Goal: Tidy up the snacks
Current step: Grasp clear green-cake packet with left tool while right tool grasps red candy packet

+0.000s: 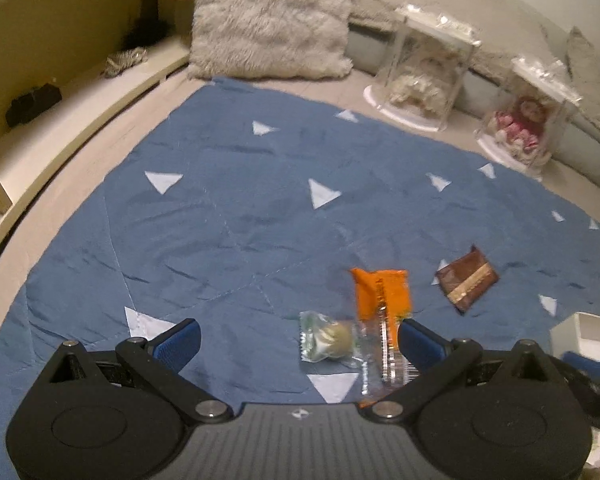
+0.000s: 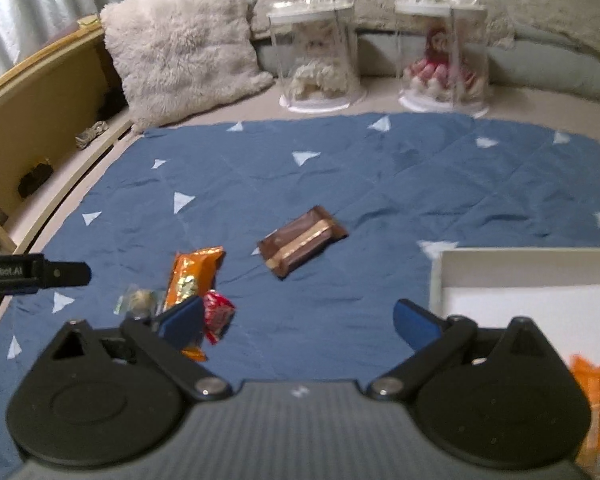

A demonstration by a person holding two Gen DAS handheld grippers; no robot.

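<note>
While snacks lie outside, white box (image 2: 540,264), orange packet (image 2: 590,400) inside.

Blue quilt (image 2: 340,184), furry cushion (image 2: 180,44), wooden shelf (image 1: 40,92).

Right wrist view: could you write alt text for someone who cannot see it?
An open right gripper hovers over a blue quilt strewn with snacks: a brown packet, an orange packet and a red sweet. A white box sits at right; two doll cases stand behind.
</note>
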